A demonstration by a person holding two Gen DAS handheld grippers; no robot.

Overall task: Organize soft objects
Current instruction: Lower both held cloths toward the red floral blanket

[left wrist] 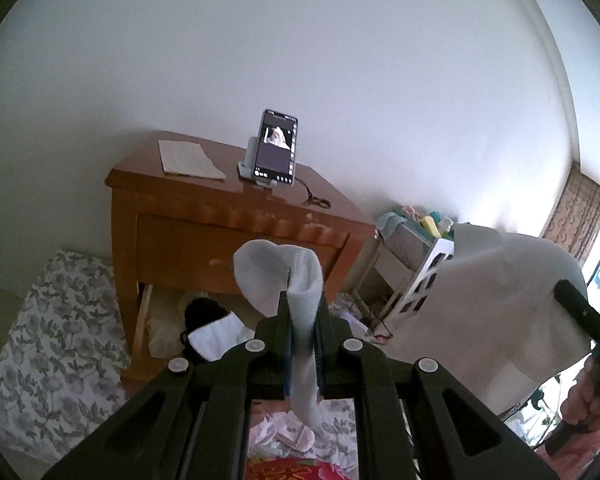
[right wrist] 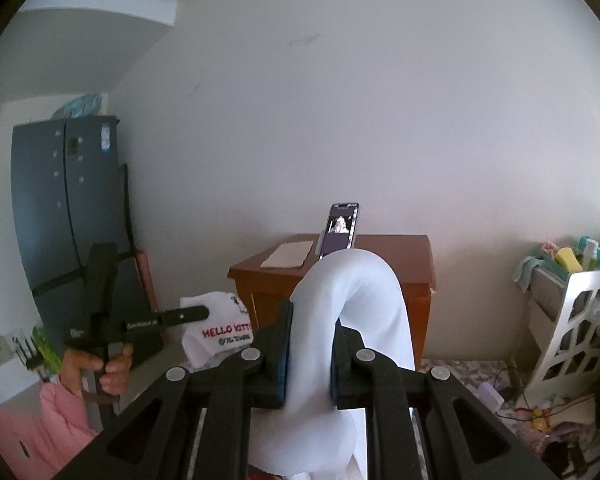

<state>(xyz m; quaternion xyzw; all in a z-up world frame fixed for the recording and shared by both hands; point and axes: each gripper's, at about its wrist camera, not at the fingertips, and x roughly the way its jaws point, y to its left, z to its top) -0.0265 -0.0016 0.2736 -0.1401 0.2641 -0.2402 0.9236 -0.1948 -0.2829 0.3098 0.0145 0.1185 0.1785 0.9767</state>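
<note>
Before a white wall (left wrist: 340,60) and far nightstand (left wrist: 228,232): left tool (left wrist: 303,308) clamped on sock (left wrist: 276,276), right tool (right wrist: 312,328) clamped on cloth (right wrist: 356,292).

Ahead, the wooden nightstand (left wrist: 236,232) with the phone on a stand (left wrist: 276,148) blocks the way; right of it stands a white cart (right wrist: 576,320). Above them the space before the wall is free.

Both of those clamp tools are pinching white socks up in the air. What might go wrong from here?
The left hand-held gripper pinches its white ribbed sock only by a narrow strip, so it might slip out. The right hand-held gripper holds a smooth white sock that droops over and hides part of the view ahead. Either dangling sock might brush the black smartphone on its stand on the wooden nightstand.
</note>
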